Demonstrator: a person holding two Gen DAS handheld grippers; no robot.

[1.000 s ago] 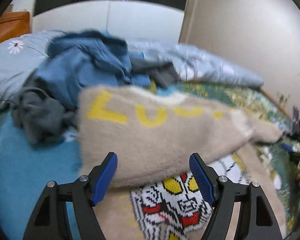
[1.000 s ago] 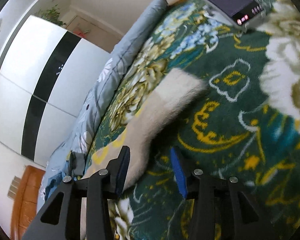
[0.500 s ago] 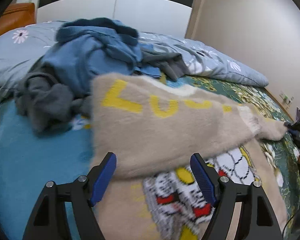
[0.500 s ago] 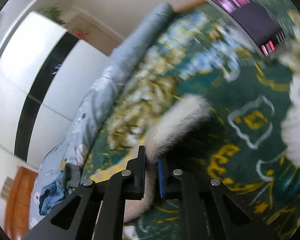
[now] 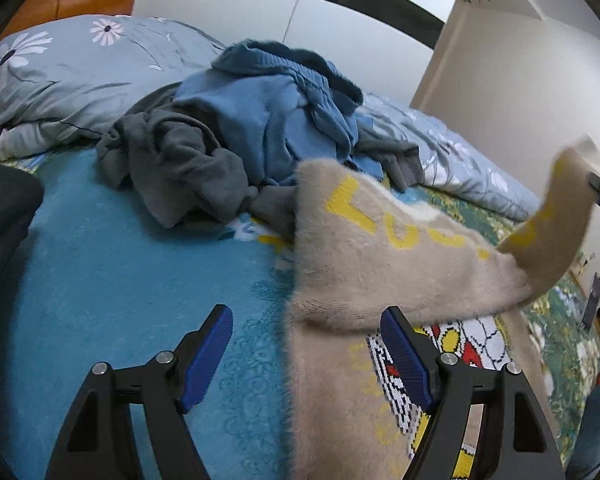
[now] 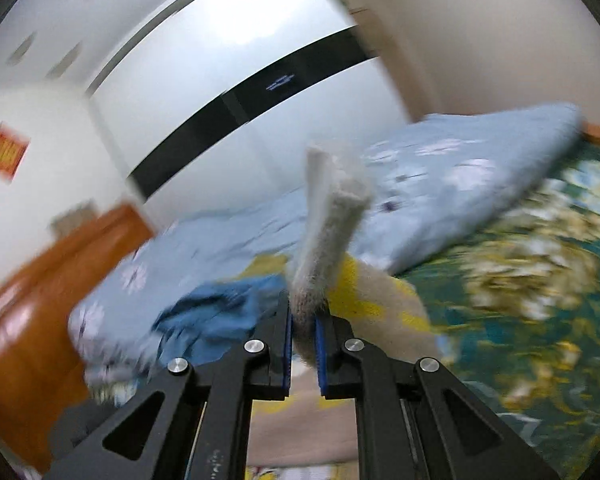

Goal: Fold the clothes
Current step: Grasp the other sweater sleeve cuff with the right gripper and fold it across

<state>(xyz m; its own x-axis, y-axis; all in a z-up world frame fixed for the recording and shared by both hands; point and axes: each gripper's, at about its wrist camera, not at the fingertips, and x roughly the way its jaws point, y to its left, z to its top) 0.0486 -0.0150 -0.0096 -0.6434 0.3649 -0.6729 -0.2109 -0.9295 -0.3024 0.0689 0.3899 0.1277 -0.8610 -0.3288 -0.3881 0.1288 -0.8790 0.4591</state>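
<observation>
A beige fuzzy sweater [image 5: 384, 264] with yellow letters and a cartoon face lies on the bed, its top part folded over. My left gripper [image 5: 306, 354] is open and empty, just above the sweater's left edge. My right gripper [image 6: 303, 334] is shut on the sweater's sleeve [image 6: 332, 236], near its white cuff, and holds it up in the air. The raised sleeve [image 5: 556, 220] and the right gripper's tip show at the right of the left wrist view.
A heap of blue [image 5: 276, 120] and grey clothes [image 5: 176, 168] lies behind the sweater. A floral blue duvet [image 5: 68, 68] runs along the back. The bed has a teal blanket [image 5: 112, 280]. A white wardrobe [image 6: 220, 80] stands behind the bed.
My right gripper shut on the sleeve and lifted it off the bed, swinging towards the sweater. My left gripper drifted left, so the sweater's edge now lies between its fingers.
</observation>
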